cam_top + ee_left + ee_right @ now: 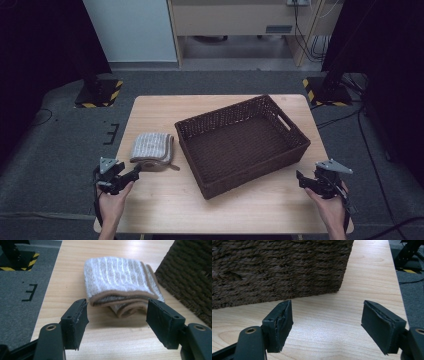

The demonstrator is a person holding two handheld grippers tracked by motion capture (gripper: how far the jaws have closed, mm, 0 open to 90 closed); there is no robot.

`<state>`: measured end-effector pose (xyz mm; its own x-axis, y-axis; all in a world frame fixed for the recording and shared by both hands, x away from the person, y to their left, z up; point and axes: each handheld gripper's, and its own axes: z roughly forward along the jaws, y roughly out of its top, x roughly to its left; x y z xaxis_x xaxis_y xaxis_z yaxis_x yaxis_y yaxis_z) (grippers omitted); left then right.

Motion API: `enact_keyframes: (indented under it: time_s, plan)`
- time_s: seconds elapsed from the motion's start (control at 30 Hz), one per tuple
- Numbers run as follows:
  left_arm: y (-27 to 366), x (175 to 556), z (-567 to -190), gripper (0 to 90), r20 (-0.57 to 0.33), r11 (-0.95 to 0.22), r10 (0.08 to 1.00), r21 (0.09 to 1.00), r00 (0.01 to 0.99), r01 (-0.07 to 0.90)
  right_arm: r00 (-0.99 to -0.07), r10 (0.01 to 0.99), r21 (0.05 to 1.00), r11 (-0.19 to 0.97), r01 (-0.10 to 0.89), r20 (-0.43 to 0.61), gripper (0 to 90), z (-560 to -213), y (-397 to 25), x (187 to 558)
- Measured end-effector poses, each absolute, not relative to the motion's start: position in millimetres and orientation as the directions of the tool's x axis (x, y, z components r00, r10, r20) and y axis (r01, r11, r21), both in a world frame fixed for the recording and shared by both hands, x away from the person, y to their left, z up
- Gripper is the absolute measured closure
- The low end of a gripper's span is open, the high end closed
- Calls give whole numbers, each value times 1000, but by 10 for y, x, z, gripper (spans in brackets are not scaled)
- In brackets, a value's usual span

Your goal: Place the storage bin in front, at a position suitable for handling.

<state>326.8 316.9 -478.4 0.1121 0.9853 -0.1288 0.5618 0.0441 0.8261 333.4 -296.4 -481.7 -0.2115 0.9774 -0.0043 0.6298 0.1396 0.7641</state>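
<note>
Where towel lies, left gripper gapes close.

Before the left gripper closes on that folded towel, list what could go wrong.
1. The folded towel lies in loose layers; the open left gripper may pinch only the top fold, so it unfolds when lifted.
2. The wicker basket stands close beside the towel; a low carry could snag its near wall.
3. The towel's tan edge bulges unevenly, so the pads could slip off it.
</note>
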Motion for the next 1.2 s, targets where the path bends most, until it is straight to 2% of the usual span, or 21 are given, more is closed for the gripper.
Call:
enact_keyframes:
  time_s: [0.27, 0.67, 0.83, 1.2]
  plan:
    - [3103, 3236, -4684, 327, -138, 47, 982, 847, 133, 530, -221, 975, 802, 142, 580, -13, 267, -4666, -2961, 3307]
    - [2784, 3191, -4542, 363, -122, -4, 968, 866, 218, 501, -241, 971, 852, 131, 506, -6, 320, -4421, -2938, 3276]
    - [2679, 3153, -4412, 377, -123, 0, 962, 895, 245, 447, -260, 966, 870, 134, 474, -7, 348, -4316, -2919, 3302]
    - [2447, 3245, -4342, 384, -118, -30, 946, 895, 301, 445, -287, 958, 894, 110, 435, 22, 368, -4176, -2889, 3536]
